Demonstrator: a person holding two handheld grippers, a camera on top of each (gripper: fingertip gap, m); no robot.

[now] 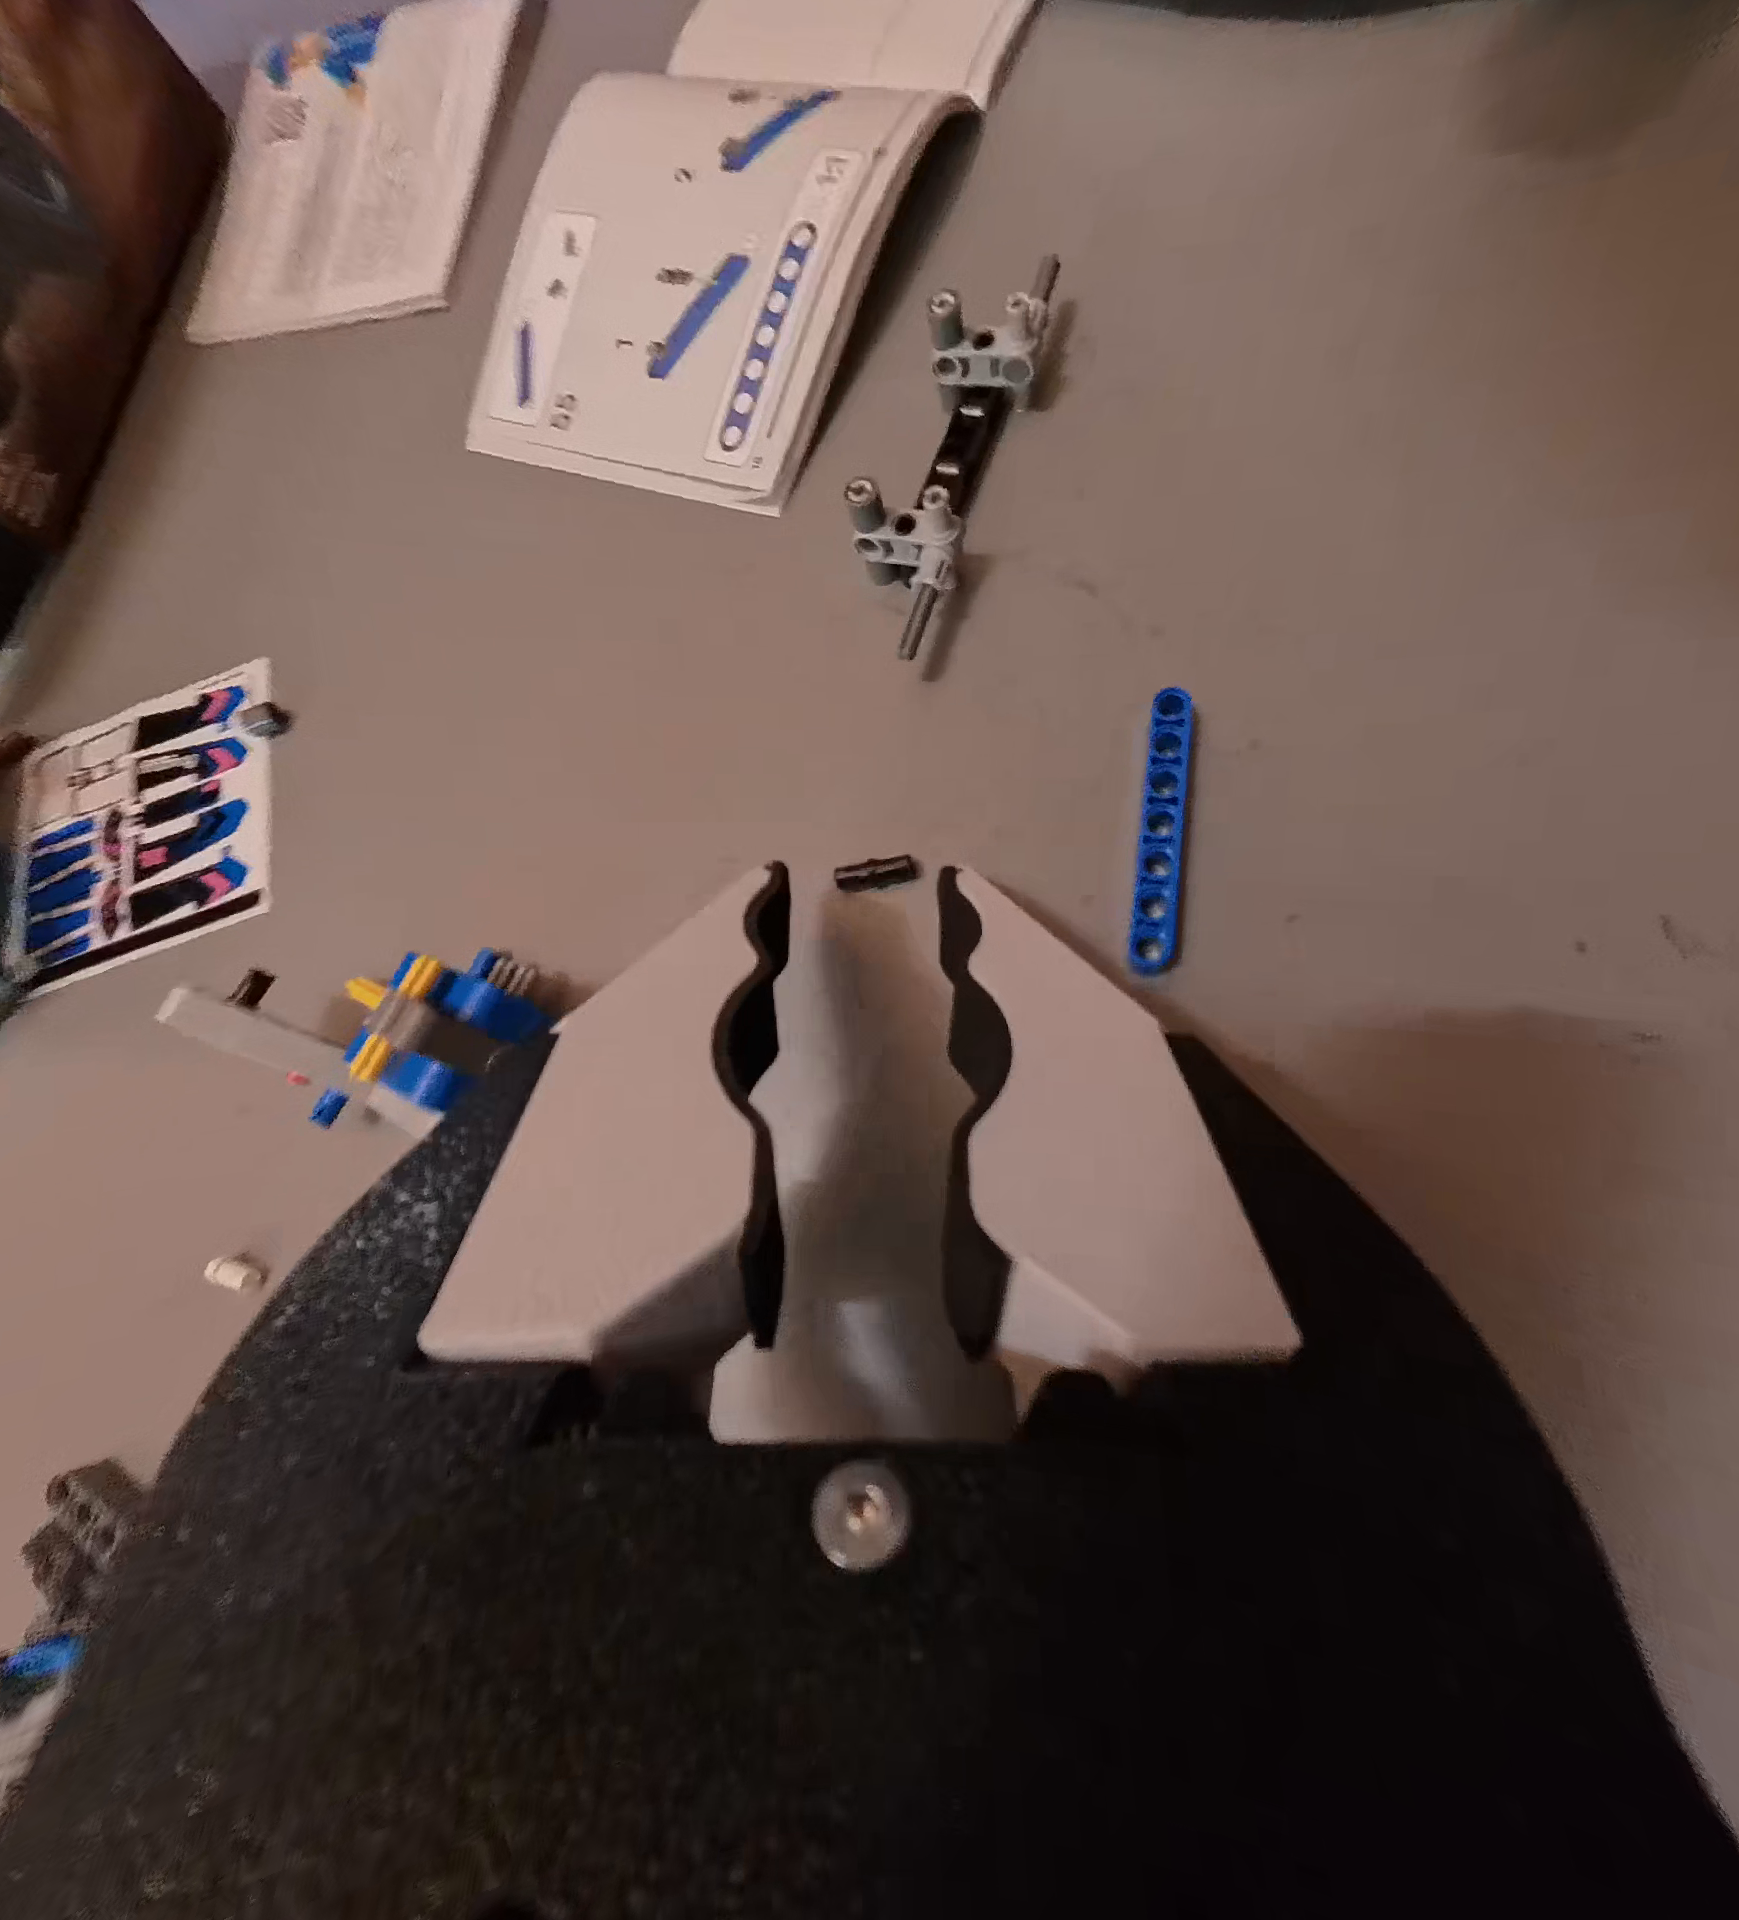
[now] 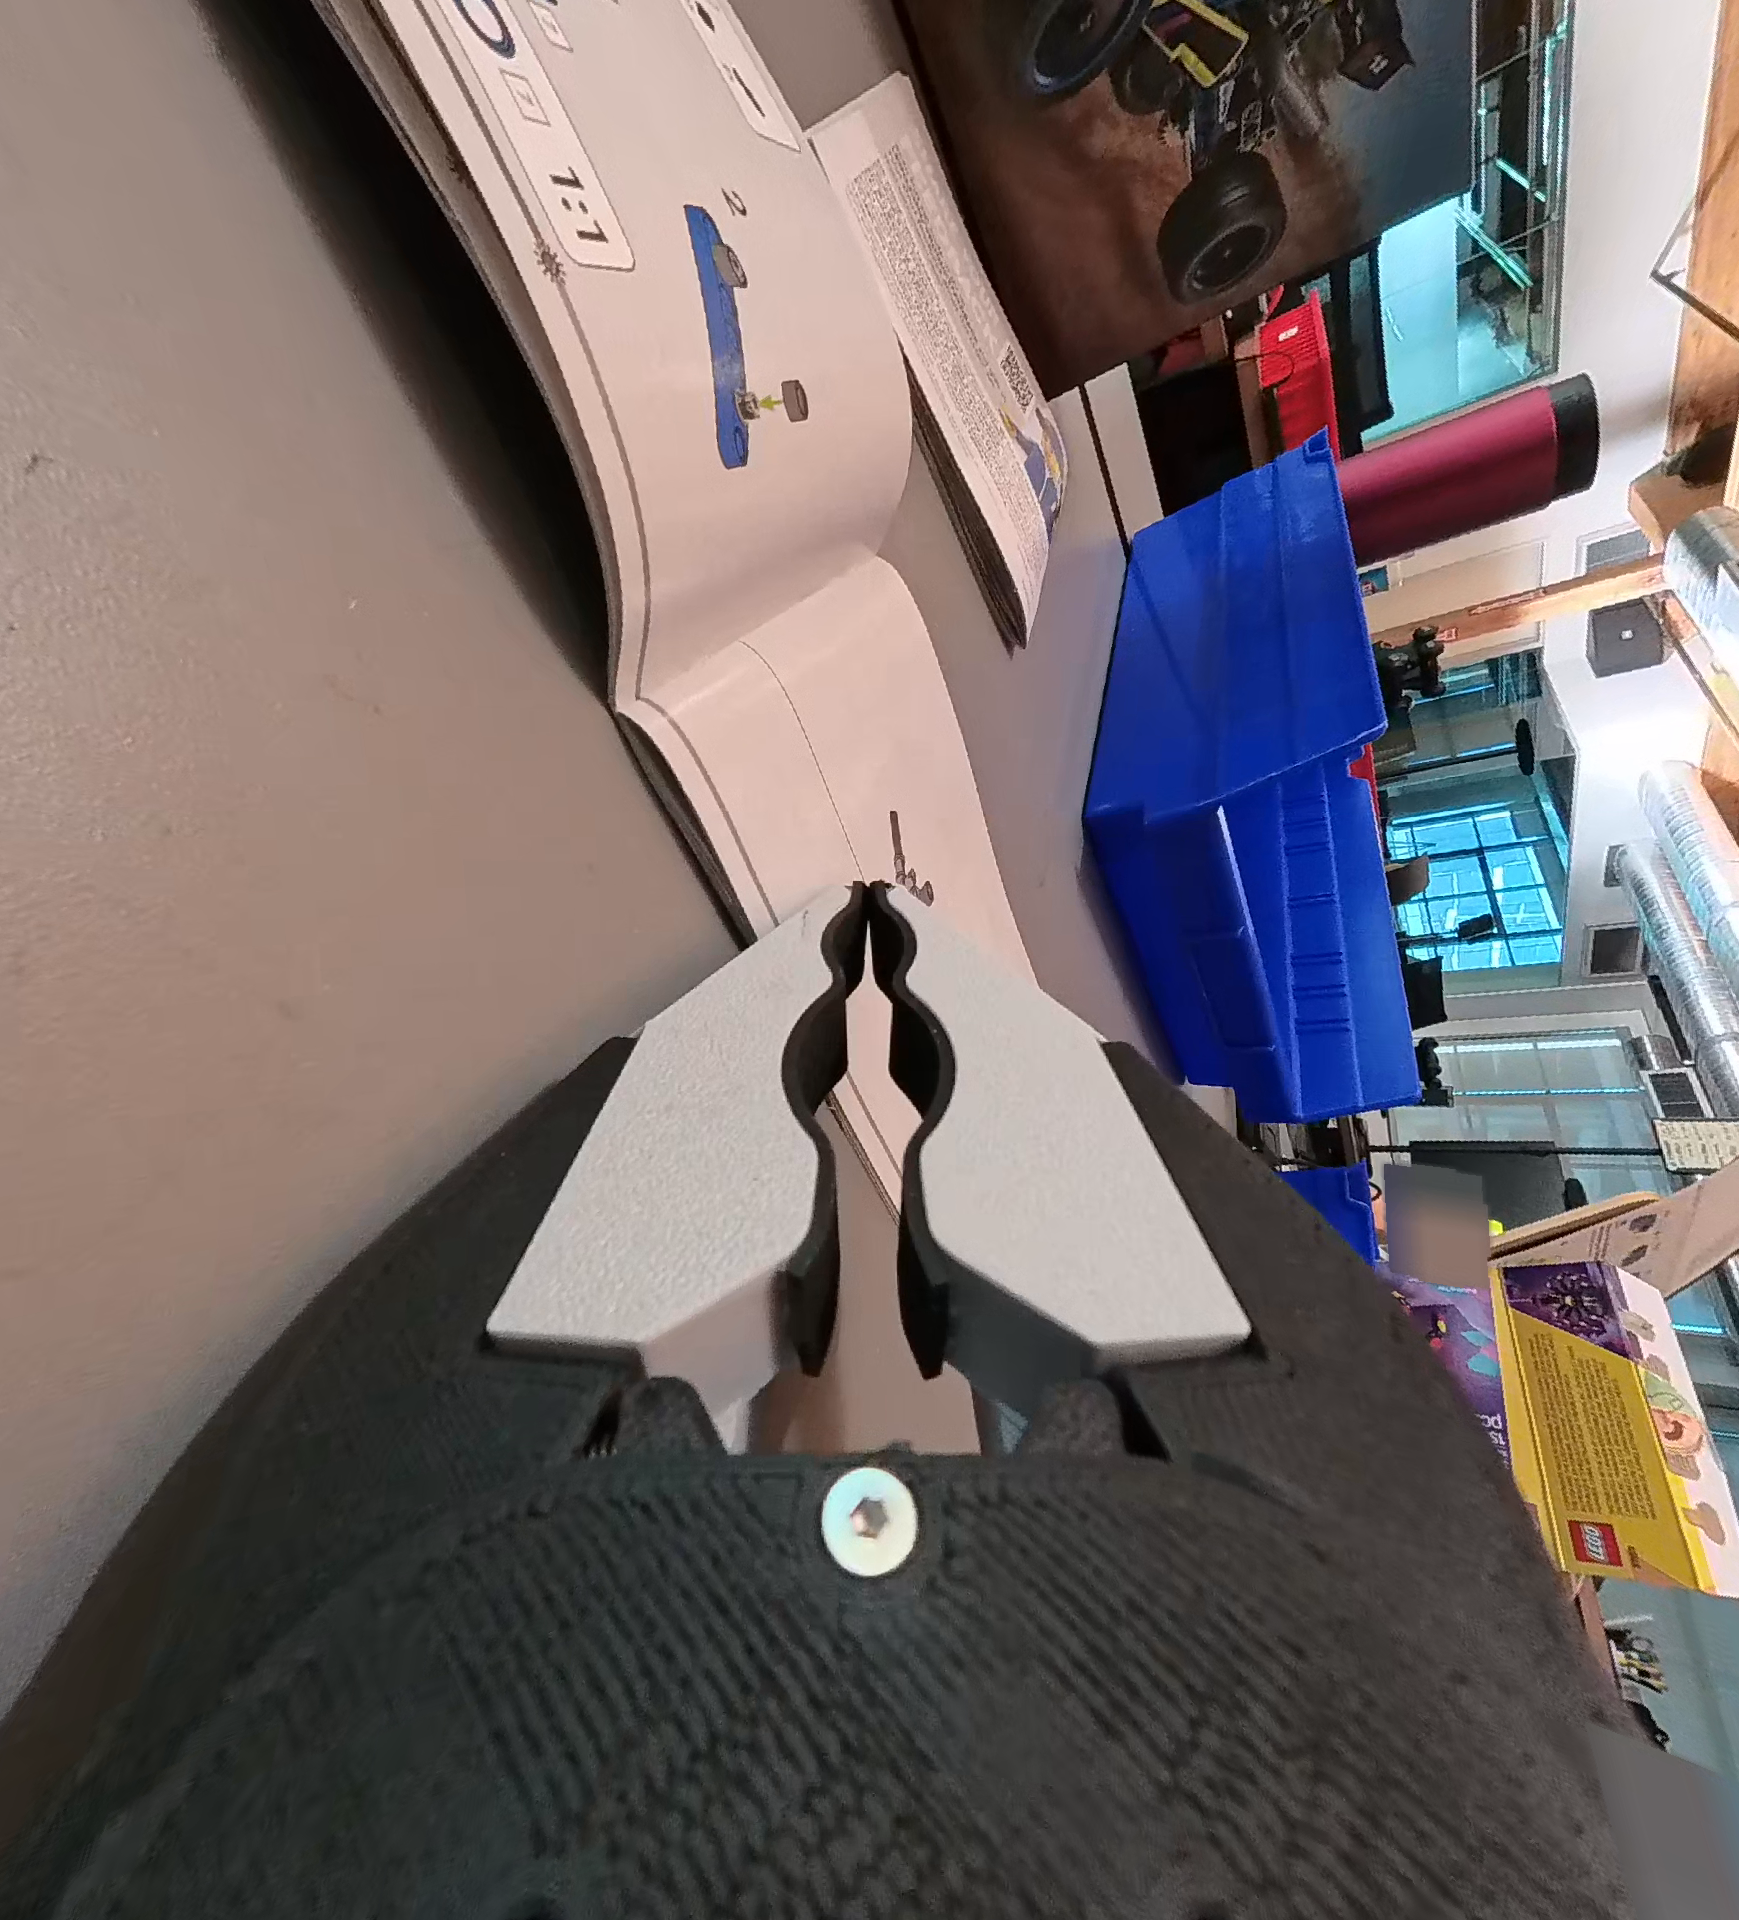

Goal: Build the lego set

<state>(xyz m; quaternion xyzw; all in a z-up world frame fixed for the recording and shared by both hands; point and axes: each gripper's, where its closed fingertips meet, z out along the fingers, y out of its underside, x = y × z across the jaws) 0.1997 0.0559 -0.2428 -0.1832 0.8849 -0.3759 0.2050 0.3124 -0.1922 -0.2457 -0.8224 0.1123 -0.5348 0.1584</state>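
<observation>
My left gripper (image 1: pixel 865 873) is open, and a small black pin (image 1: pixel 875 871) lies on the grey table between its fingertips. A blue beam with several holes (image 1: pixel 1161 829) lies flat to the right of it. A black beam with grey connectors and axles (image 1: pixel 958 447) lies farther ahead. A blue, yellow and grey sub-assembly (image 1: pixel 429 1029) sits left of the left fingers. My right gripper (image 2: pixel 870 888) is shut with nothing visible between its tips, rolled on its side over the open instruction booklet (image 2: pixel 740 582).
The open instruction booklet (image 1: pixel 678 291) and a second leaflet (image 1: pixel 356 177) lie ahead. A sticker sheet (image 1: pixel 148 821) and loose parts sit at the left edge. The set's box (image 1: pixel 34 239) stands at far left. Blue bins (image 2: pixel 1249 810) stand behind the booklet. The grippers' ends are close to 30 centimetres from one another.
</observation>
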